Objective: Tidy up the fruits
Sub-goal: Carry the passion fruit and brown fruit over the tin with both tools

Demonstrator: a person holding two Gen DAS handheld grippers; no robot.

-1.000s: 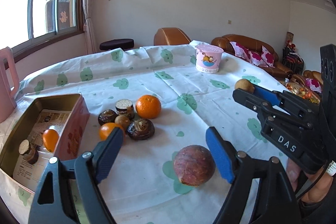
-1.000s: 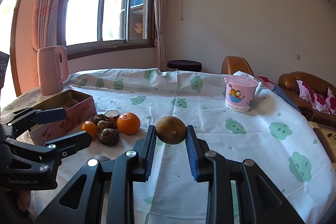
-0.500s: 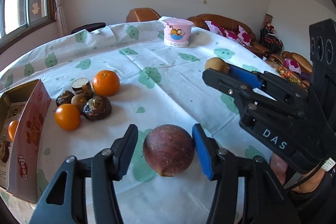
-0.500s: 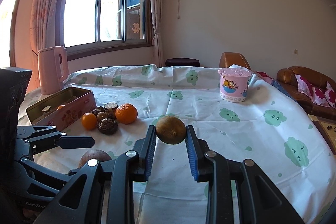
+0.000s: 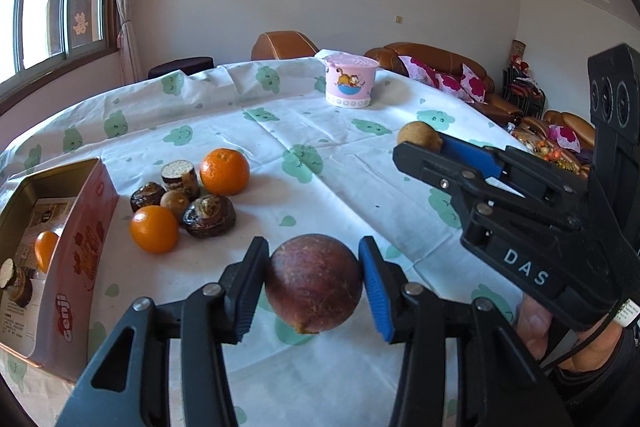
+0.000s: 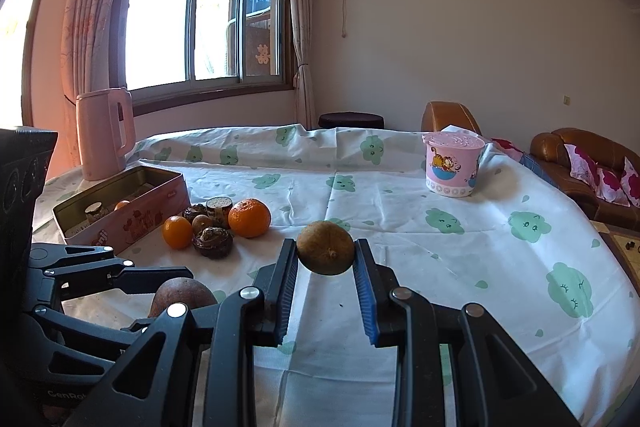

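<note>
Holding: your left gripper (image 5: 313, 285) has just been closing its jaws, and both pads now press the purple fruit (image 5: 313, 283), low centre of the left view.
Right gripper (image 6: 325, 269): you clamp the brown fruit (image 6: 325, 247) tight, mid-frame.
Loose fruit: two oranges (image 5: 224, 171) and dark pieces cluster at centre left.
Tin (image 5: 82, 247): lower left, an orange piece inside.
Cloth (image 5: 340, 163): pink tub (image 5: 350, 79) at upper centre.

Matt printed cloth tablecloth (image 5: 344, 163), glossy metal tin (image 5: 86, 259), rough-skinned purple fruit (image 5: 313, 289), plastic tub (image 5: 350, 83)
</note>
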